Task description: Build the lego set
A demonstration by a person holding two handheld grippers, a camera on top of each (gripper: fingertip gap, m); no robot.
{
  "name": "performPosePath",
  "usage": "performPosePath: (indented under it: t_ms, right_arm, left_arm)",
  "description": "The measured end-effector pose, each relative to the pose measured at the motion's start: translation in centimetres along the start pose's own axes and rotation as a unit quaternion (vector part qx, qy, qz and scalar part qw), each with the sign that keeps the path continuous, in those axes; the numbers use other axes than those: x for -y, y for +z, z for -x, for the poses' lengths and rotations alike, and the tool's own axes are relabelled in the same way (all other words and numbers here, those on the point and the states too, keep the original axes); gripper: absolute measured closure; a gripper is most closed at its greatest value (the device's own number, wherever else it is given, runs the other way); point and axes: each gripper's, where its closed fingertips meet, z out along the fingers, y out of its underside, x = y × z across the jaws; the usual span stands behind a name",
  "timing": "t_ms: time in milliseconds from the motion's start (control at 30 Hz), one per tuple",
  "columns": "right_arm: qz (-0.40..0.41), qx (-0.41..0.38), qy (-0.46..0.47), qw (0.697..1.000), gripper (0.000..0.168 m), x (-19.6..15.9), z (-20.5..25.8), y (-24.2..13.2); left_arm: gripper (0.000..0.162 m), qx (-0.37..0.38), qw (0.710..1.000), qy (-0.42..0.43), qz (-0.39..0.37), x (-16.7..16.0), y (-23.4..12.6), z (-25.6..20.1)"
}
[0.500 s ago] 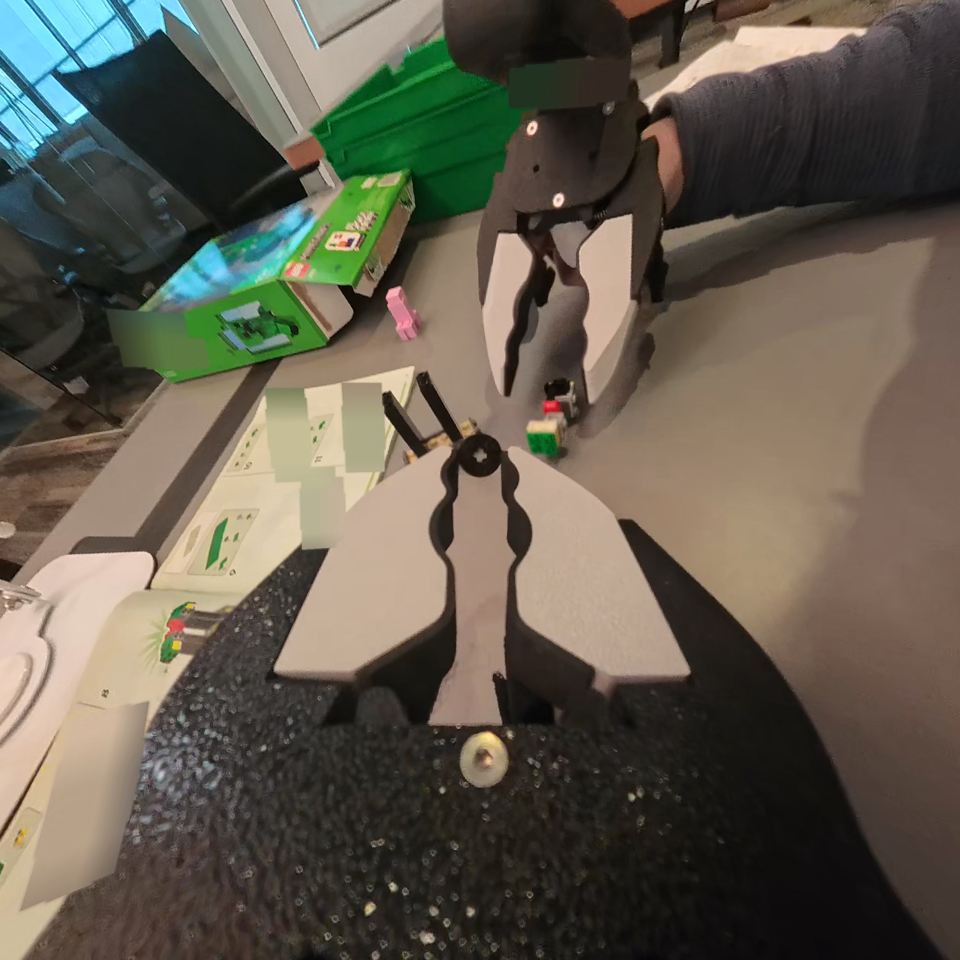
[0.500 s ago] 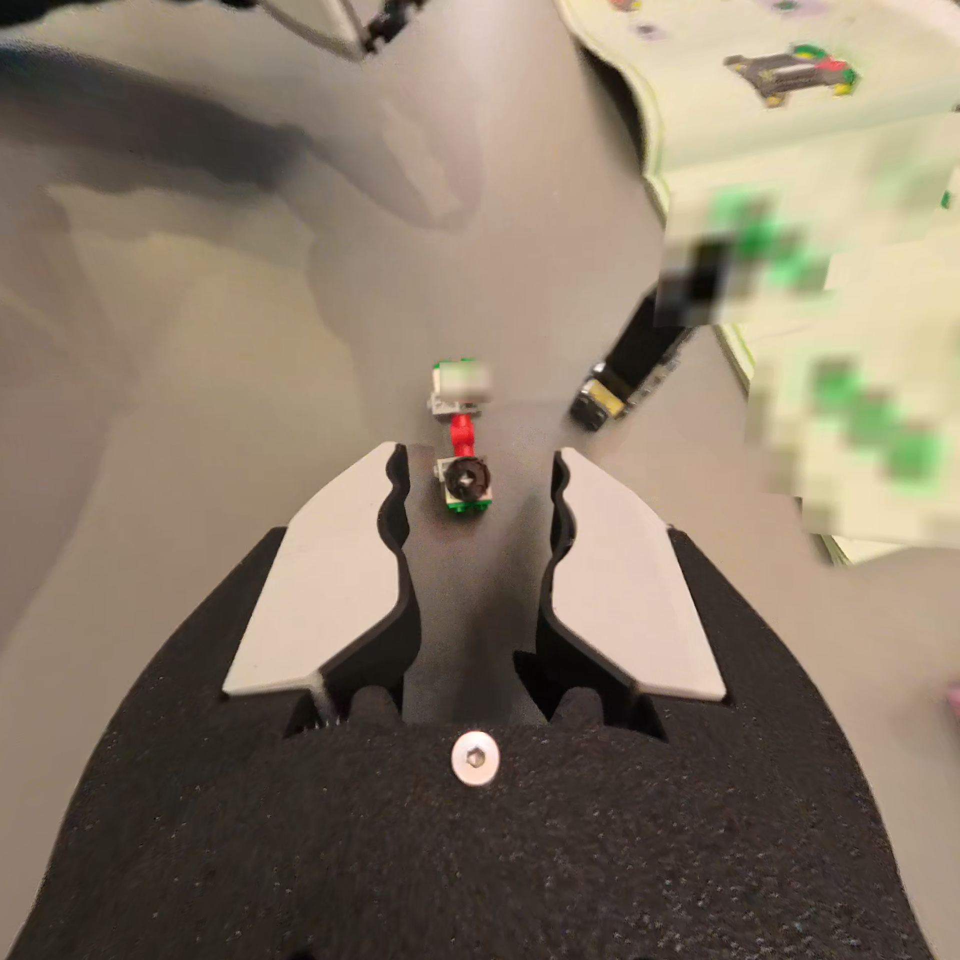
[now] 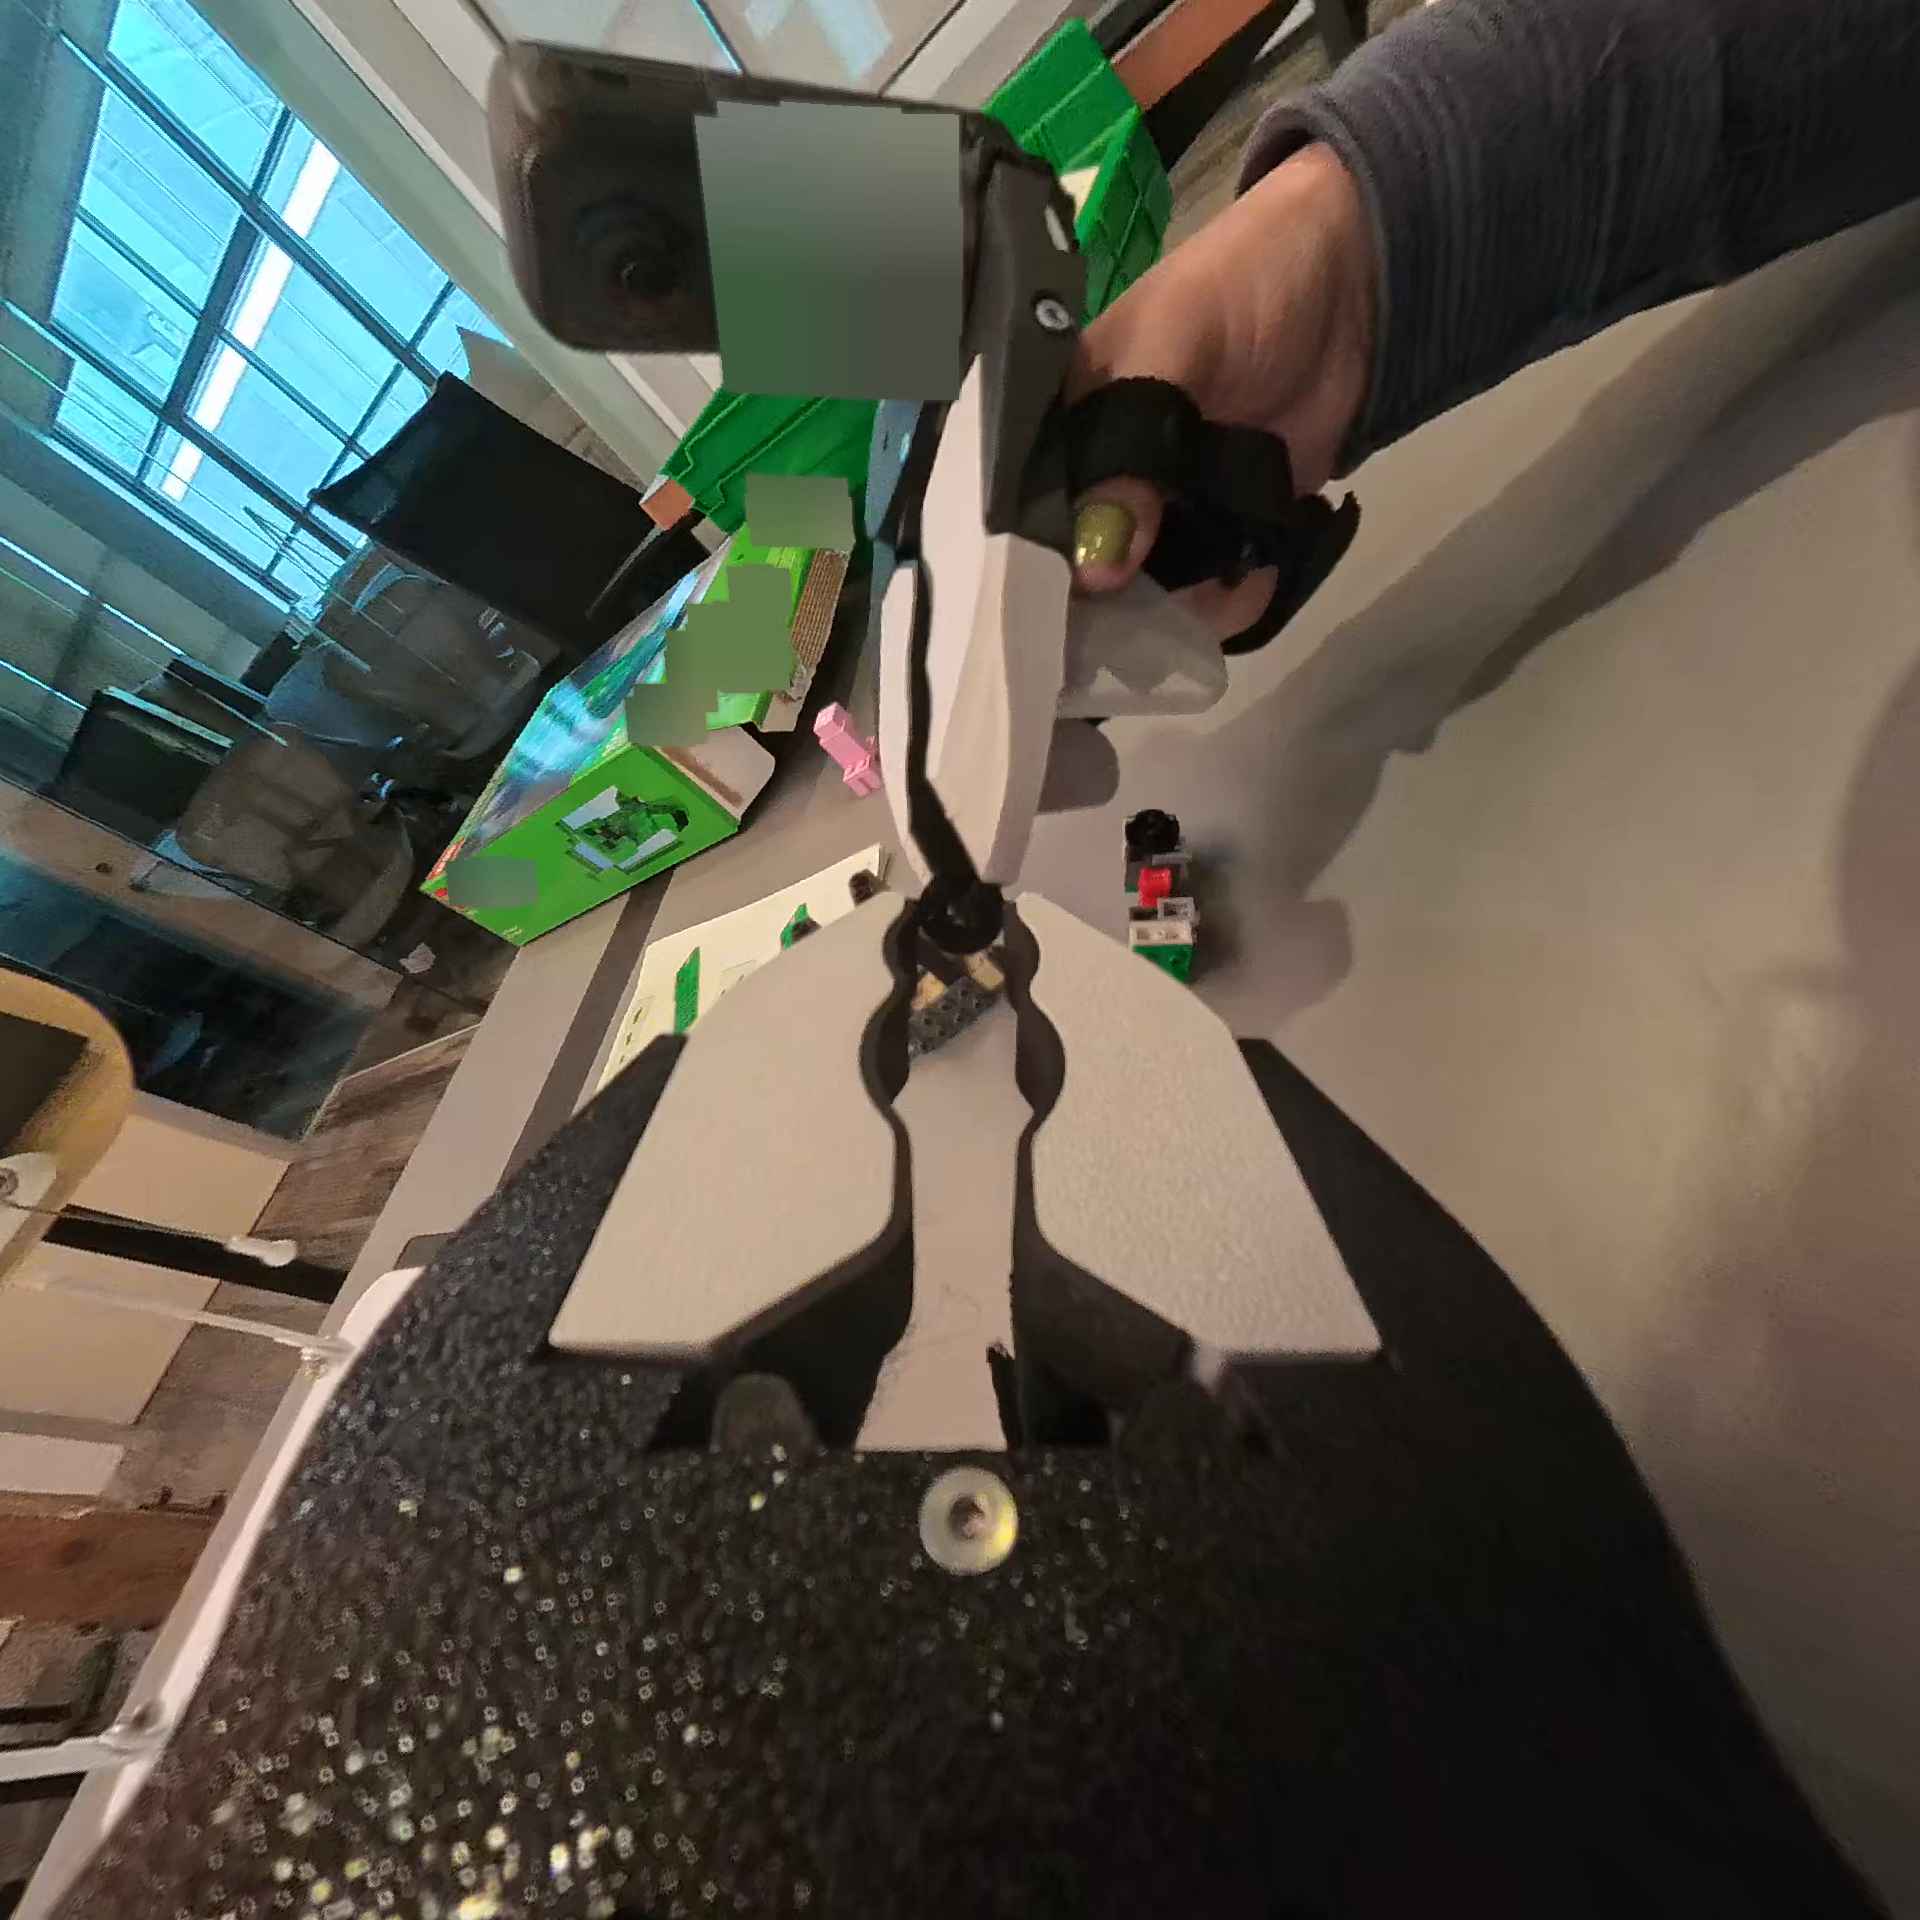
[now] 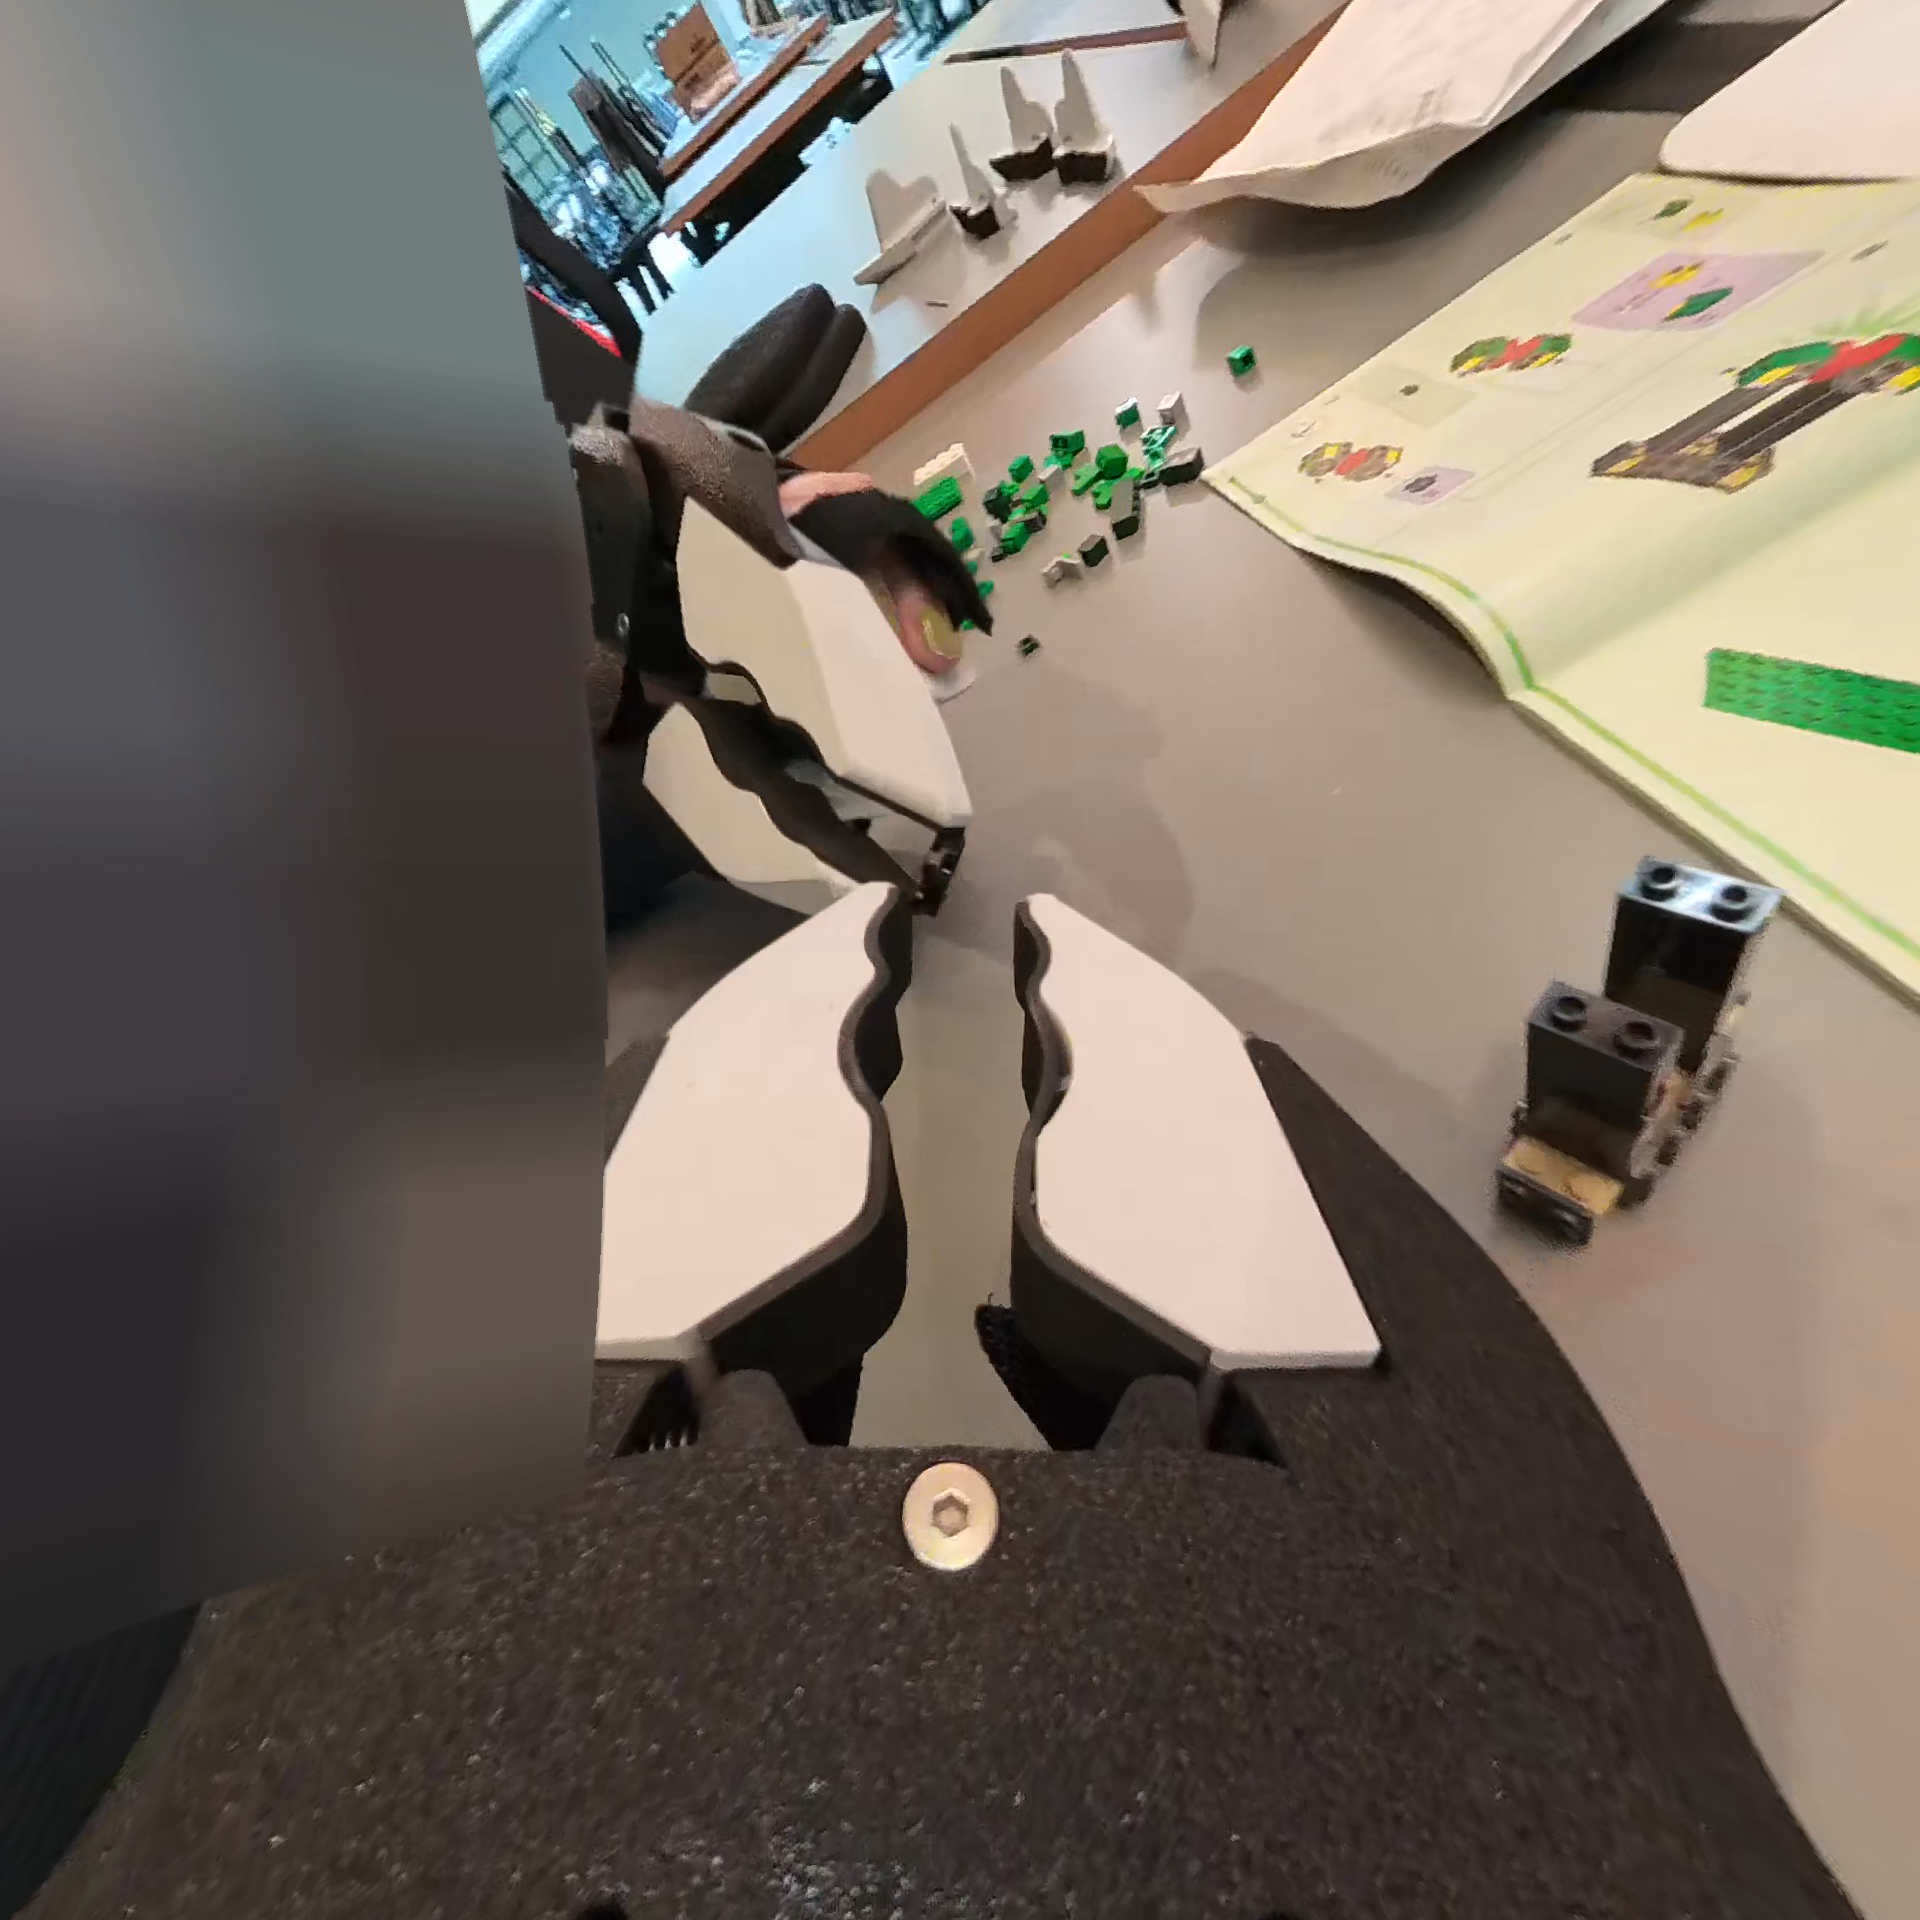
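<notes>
The black lego piece (image 3: 951,920) sits pinched at the tips of my left tongs (image 3: 954,935), raised above the table (image 3: 1558,831), with my right tongs (image 3: 961,868) meeting it tip to tip; whether they grip it, I cannot tell. Only my left view shows the open green box (image 3: 613,821) and the pink figure (image 3: 847,743). Only my right view shows the loose green bricks (image 4: 1049,494), the manual (image 4: 1662,540) and the black build (image 4: 1621,1081).

Grey table (image 4: 1299,727), green loose bricks (image 4: 1049,488), pale green booklet (image 4: 1662,468), black brick model (image 4: 1621,1081), pink figure (image 3: 847,743), bright green box (image 3: 613,821)
</notes>
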Motion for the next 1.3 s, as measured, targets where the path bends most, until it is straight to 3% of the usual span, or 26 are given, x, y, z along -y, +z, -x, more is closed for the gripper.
performPosePath:
  t_ms: [67, 167, 233, 300, 367, 467, 533, 667, 1000, 1300]
  right_arm:
    - [0.008, 0.012, 0.001, 1.0, 0.163, -0.4, 0.2, 0.4]
    - [0.027, -0.006, -0.042, 0.999, 0.165, -0.9, -0.4, 0.8]
    - [0.057, -0.044, -0.118, 0.99, 0.165, -1.3, -1.4, 1.1]
    - [0.099, -0.079, -0.236, 0.963, 0.165, -1.5, -2.3, 1.7]
    - [0.154, -0.122, -0.383, 0.903, 0.165, -1.5, -3.2, 2.4]
    - [0.212, -0.132, -0.606, 0.755, 0.165, -1.4, -3.3, 4.4]
    - [0.225, -0.1, -0.705, 0.665, 0.165, -1.9, -2.5, 6.1]
    - [0.25, -0.039, -0.78, 0.573, 0.165, -3.2, -1.9, 8.8]
    - [0.3, 0.043, -0.814, 0.496, 0.165, -4.9, -2.4, 10.1]
    - [0.318, 0.047, -0.824, 0.466, 0.166, -5.5, -3.3, 9.8]
  left_arm:
    - [0.147, 0.004, 1.0, 0.007, 0.012, -0.4, -0.1, -0.1]
    - [0.147, -0.006, 1.0, -0.011, 0.007, -0.6, -0.7, -0.6]
    - [0.145, -0.005, 0.998, -0.052, 0.035, -1.9, -1.6, -0.5]
    - [0.14, 0.013, 0.995, -0.082, 0.049, -3.2, -3.0, -0.1]
    - [0.142, 0.053, 0.992, -0.1, 0.059, -4.4, -4.7, 0.8]
    - [0.145, 0.121, 0.982, -0.119, 0.084, -6.3, -7.1, 2.8]
    - [0.147, 0.158, 0.973, -0.138, 0.1, -7.5, -8.4, 4.1]
    - [0.146, 0.183, 0.958, -0.194, 0.11, -9.0, -10.3, 5.3]
    - [0.142, 0.199, 0.945, -0.246, 0.081, -9.2, -11.7, 6.2]
    - [0.137, 0.188, 0.948, -0.245, 0.077, -8.5, -10.9, 5.7]
